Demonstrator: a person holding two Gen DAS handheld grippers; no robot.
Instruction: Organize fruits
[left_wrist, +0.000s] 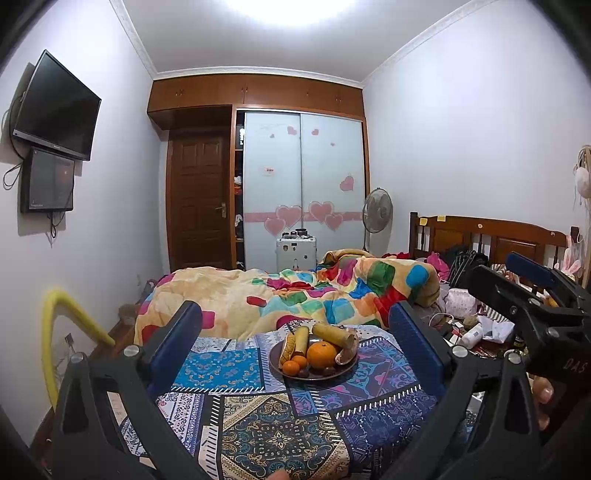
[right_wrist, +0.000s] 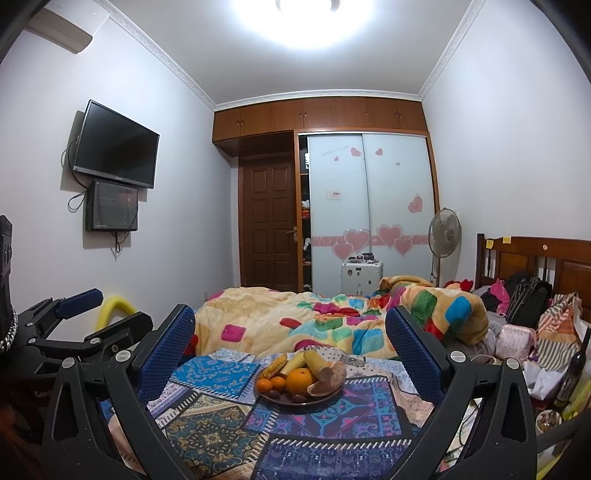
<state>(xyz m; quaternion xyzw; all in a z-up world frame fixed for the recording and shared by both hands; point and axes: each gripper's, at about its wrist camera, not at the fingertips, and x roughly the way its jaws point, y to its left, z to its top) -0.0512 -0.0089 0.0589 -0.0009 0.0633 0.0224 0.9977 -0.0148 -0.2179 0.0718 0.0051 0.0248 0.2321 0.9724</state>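
Note:
A dark round plate (left_wrist: 284, 369) sits on a patterned blue cloth (left_wrist: 258, 417) and holds a large orange (left_wrist: 322, 355), small tangerines (left_wrist: 291, 367), bananas (left_wrist: 301, 339), an ear of corn (left_wrist: 287, 347) and dark small fruits. The plate also shows in the right wrist view (right_wrist: 321, 398), with the orange (right_wrist: 300, 381). My left gripper (left_wrist: 295, 325) is open and empty, well short of the plate. My right gripper (right_wrist: 290, 328) is open and empty, also short of it. The right gripper also shows at the right of the left wrist view (left_wrist: 517, 284).
A bed with a colourful quilt (left_wrist: 295, 295) lies behind the cloth. Clutter and bags (right_wrist: 528, 332) fill the right side by the wooden headboard (right_wrist: 535, 258). A dark bottle (right_wrist: 572, 373) stands at the right. A yellow foam tube (left_wrist: 55, 325) is at the left.

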